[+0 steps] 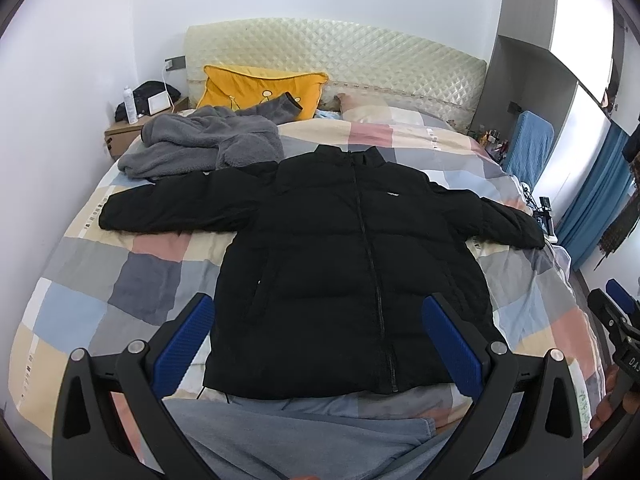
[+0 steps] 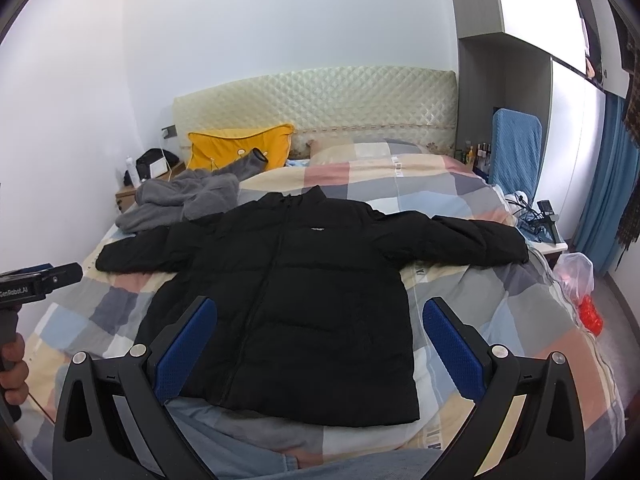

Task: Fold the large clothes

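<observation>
Left tool (image 1: 318, 344) and right tool (image 2: 320, 346) both hang spread and empty above the near hem, apparently poised to begin folding. Blue ribbed pads (image 1: 186, 344) suit gripping slippery fabric. The black puffer jacket (image 1: 352, 264) lies flat, zipped, sleeves outstretched left and right, on the checked quilt (image 1: 100, 292) of the bed. A grey fleece garment (image 1: 200, 142) lies crumpled far left.

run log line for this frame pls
stage: pre-fold | black jacket: flat on bed, sleeves out, zipped | left gripper: open | right gripper: open
</observation>
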The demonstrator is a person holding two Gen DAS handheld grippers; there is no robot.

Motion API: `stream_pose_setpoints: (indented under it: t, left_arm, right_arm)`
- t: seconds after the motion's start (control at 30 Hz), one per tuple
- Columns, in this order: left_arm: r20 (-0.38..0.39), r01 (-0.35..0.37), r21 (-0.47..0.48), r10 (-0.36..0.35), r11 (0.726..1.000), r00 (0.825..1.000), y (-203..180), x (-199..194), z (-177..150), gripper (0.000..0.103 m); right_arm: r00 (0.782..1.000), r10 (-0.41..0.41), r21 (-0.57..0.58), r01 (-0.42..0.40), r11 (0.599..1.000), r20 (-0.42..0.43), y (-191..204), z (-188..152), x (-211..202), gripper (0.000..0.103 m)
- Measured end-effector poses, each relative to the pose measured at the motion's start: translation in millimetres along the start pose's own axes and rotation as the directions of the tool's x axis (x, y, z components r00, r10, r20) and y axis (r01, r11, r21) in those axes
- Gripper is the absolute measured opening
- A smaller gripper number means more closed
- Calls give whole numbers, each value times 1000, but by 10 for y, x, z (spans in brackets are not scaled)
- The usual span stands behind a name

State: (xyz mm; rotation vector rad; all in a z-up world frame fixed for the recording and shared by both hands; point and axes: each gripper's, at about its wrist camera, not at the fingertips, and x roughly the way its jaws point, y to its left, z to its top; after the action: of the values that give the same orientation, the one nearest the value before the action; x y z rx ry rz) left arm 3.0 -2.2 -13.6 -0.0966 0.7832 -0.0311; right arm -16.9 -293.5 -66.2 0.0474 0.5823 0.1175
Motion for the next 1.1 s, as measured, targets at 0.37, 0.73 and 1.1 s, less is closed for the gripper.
stream_pose_setpoints:
  t: [0.37,0.73,1.1]
  left_arm:
    - [-32,-36,52,38,998,999,-11,96,-72,103]
    - [-28,26,68,-24,997,999,-180,171,-26,103]
    - [58,53,114,-60,992,996,-530,322,293,103]
  right_arm:
    - [1000,5,-33,-4,999,11,43,-48,0,103]
    - [999,-25,-18,25,1000,40,-63,-96,106,103]
    - [994,-77,-61,81,995,75,-278,56,522,103]
